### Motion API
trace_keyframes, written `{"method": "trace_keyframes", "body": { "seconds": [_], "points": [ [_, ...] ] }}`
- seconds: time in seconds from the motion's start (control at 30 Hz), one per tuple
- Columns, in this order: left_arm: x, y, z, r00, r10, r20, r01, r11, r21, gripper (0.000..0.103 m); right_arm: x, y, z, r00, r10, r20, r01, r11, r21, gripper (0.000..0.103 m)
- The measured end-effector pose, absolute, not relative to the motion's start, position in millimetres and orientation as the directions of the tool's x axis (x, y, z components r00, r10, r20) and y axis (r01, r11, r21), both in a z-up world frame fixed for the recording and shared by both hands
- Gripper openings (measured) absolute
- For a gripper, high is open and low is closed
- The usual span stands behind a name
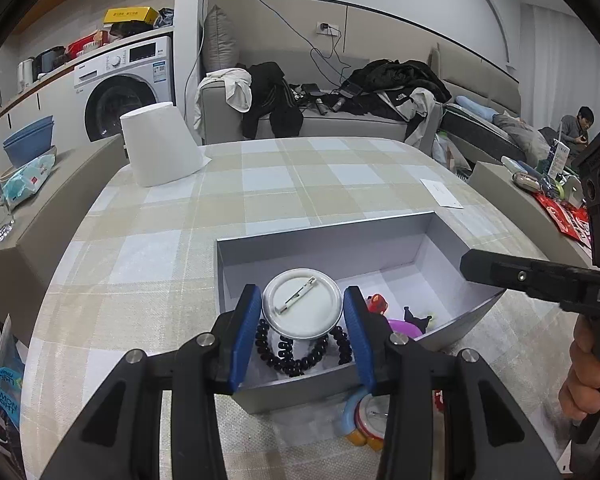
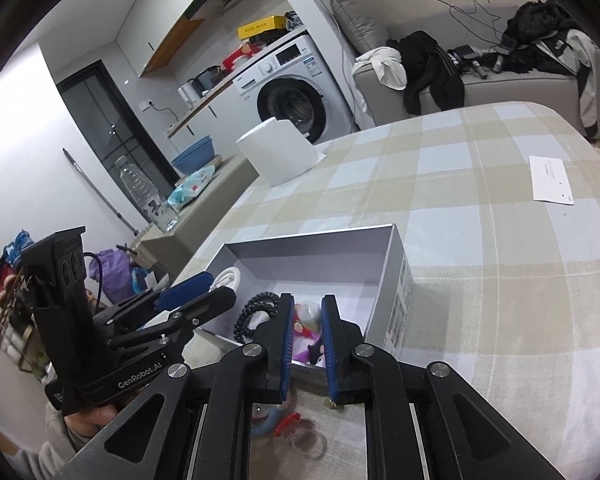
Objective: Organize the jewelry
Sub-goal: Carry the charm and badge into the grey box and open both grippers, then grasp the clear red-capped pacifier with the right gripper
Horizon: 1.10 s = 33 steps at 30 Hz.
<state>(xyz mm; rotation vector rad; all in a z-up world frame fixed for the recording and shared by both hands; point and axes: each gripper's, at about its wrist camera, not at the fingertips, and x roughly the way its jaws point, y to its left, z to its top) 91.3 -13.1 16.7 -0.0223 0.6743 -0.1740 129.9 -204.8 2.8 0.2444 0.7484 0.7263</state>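
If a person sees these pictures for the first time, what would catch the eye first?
Probably the open grey box in the middle of the checked tablecloth. The left gripper holds a round white pin badge, back side up, above black beads in the box. The right gripper, jaws narrow, reaches over the box's near edge, and a white paper roll stands far back on the table.

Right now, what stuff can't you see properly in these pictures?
- Bead bracelet: left wrist view, part hidden under the round white badge and behind the left tongs.
- Purple trinket in the grey box: the tongs cover most of it.
- Rings and clips outside the box: right wrist view, blurred, hidden by the right tongs.
- Print on the white card: too small.
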Motion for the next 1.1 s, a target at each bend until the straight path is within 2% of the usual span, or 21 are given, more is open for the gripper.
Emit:
{"method": "trace_keyframes", "body": {
  "seconds": [0.07,0.1,0.13,0.17,0.2,0.23,0.27,0.33,0.37,0.53,0.7,0.8,0.93,1.0,1.1],
  "points": [
    [91,-13,18,0.759,-0.179,-0.626,0.157,0.983,-0.091,0.040,129,-209,5,0.513,0.685,-0.517,-0.508,0.728,0.461,0.040],
    [90,-12,19,0.757,-0.186,-0.626,0.159,0.982,-0.099,0.046,129,-210,6,0.519,0.686,-0.510,-0.507,0.727,0.463,0.045],
    [87,-12,21,0.760,-0.188,-0.622,0.159,0.982,-0.103,0.057,127,-213,8,0.520,0.690,-0.503,-0.509,0.724,0.466,0.049],
    [84,-10,23,0.764,-0.199,-0.614,0.166,0.980,-0.111,0.060,125,-214,9,0.514,0.693,-0.505,-0.512,0.720,0.467,0.051],
    [79,-9,25,0.767,-0.218,-0.604,0.179,0.976,-0.125,0.069,123,-215,10,0.508,0.697,-0.507,-0.519,0.717,0.465,0.052],
    [76,-9,26,0.769,-0.216,-0.601,0.177,0.976,-0.126,0.083,119,-217,12,0.505,0.701,-0.504,-0.531,0.712,0.460,0.060],
    [73,-9,27,0.775,-0.186,-0.604,0.149,0.983,-0.111,0.088,112,-220,13,0.510,0.696,-0.506,-0.539,0.717,0.442,0.078],
    [65,-9,31,0.786,-0.152,-0.599,0.115,0.988,-0.099,0.091,98,-224,12,0.512,0.690,-0.512,-0.569,0.718,0.400,0.099],
    [62,-9,33,0.785,-0.163,-0.598,0.124,0.987,-0.106,0.091,92,-226,11,0.499,0.699,-0.512,-0.592,0.707,0.388,0.101],
    [46,-12,28,0.789,-0.179,-0.588,0.147,0.984,-0.102,0.091,79,-224,3,0.511,0.634,-0.580,-0.586,0.751,0.304,0.103],
    [42,-18,8,0.755,-0.173,-0.632,0.167,0.984,-0.070,0.091,80,-205,-13,0.521,0.511,-0.684,-0.551,0.813,0.187,0.103],
    [43,-18,0,0.725,-0.185,-0.663,0.178,0.981,-0.079,0.091,73,-192,-19,0.515,0.487,-0.705,-0.581,0.803,0.131,0.101],
    [46,-18,-5,0.705,-0.187,-0.684,0.179,0.980,-0.084,0.091,67,-175,-29,0.470,0.488,-0.735,-0.636,0.765,0.101,0.071],
    [47,-16,-5,0.698,-0.196,-0.689,0.180,0.979,-0.096,0.091,65,-170,-33,0.466,0.477,-0.745,-0.643,0.761,0.084,0.065],
    [48,-17,-7,0.694,-0.195,-0.693,0.178,0.979,-0.096,0.091,64,-167,-36,0.466,0.472,-0.749,-0.645,0.760,0.078,0.052]
  ]
}}
